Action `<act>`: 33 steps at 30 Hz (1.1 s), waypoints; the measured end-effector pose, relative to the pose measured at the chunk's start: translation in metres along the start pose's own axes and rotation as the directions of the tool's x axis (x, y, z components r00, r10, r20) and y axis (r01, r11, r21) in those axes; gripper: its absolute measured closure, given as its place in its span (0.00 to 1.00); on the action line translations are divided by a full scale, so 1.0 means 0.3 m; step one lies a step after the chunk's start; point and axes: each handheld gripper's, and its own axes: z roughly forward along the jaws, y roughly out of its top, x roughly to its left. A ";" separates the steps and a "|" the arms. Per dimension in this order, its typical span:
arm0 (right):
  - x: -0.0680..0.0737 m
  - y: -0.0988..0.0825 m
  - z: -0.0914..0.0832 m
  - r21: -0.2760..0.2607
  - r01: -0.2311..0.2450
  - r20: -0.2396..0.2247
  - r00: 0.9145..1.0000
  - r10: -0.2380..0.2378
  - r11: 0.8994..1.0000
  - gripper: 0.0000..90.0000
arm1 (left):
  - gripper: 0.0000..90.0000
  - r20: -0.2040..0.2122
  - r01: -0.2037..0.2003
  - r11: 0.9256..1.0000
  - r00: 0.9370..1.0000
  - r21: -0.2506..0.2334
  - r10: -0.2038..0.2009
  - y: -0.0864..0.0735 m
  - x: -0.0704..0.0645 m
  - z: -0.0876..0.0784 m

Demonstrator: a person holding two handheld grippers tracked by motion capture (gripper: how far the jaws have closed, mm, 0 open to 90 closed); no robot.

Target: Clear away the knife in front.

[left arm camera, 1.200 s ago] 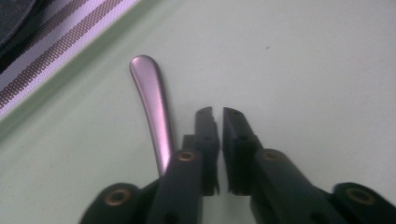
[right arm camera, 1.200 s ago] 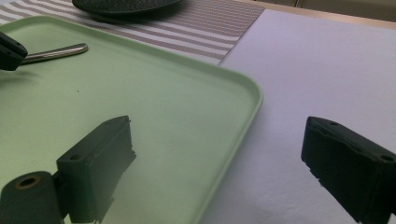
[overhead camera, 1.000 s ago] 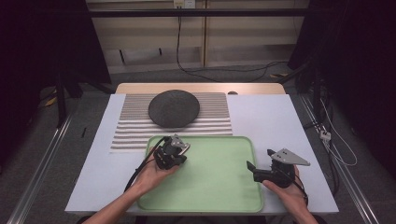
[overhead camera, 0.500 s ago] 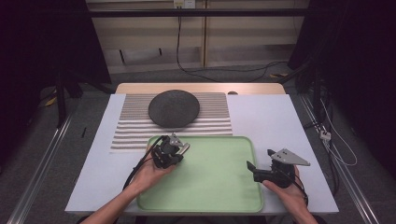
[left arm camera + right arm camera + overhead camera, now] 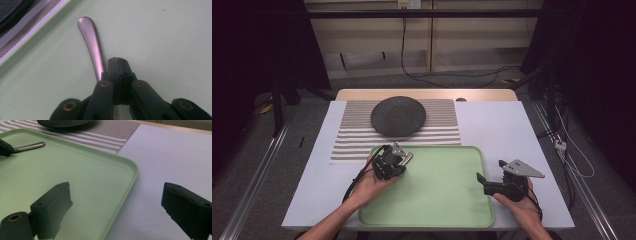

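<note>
1. At the far left corner of the green tray, the left gripper has its jaws pressed together, and a metal handle of a piece of cutlery runs out past them toward the tray's rim. Whether the jaws pinch the handle or merely lie beside it I cannot tell; if beside, a lift would leave it behind.
2. The polished, tapered handle looks slippery, so a thin grip risks it swivelling or sliding out and clattering onto the tray.
3. The handle's tip sits near the tray wall; a low drag toward the striped mat could catch it there.
4. The right gripper hangs wide open and empty across the tray's right edge, well apart, offering no support should the handle drop.
</note>
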 end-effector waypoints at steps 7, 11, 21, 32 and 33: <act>0.000 0.000 0.000 0.000 0.000 0.000 1.000 0.000 1.000 0.10 | 1.00 -0.004 0.000 1.000 1.000 0.011 0.000 -0.008 0.013 -0.008; 0.000 0.000 0.000 0.000 0.000 0.001 1.000 0.000 1.000 0.10 | 1.00 -0.003 0.012 1.000 1.000 0.003 -0.012 -0.013 0.017 -0.009; -0.001 -0.001 -0.001 0.000 -0.002 0.002 1.000 0.002 1.000 0.10 | 1.00 -0.011 0.015 1.000 1.000 0.014 -0.014 -0.018 0.023 -0.016; -0.001 0.000 0.001 0.002 -0.002 0.001 1.000 0.002 1.000 0.10 | 1.00 -0.028 0.049 0.999 0.998 0.020 -0.048 -0.032 0.049 -0.026; -0.001 0.000 0.001 0.002 -0.002 0.001 1.000 0.002 1.000 0.10 | 1.00 -0.028 0.049 0.999 0.998 0.020 -0.048 -0.032 0.049 -0.026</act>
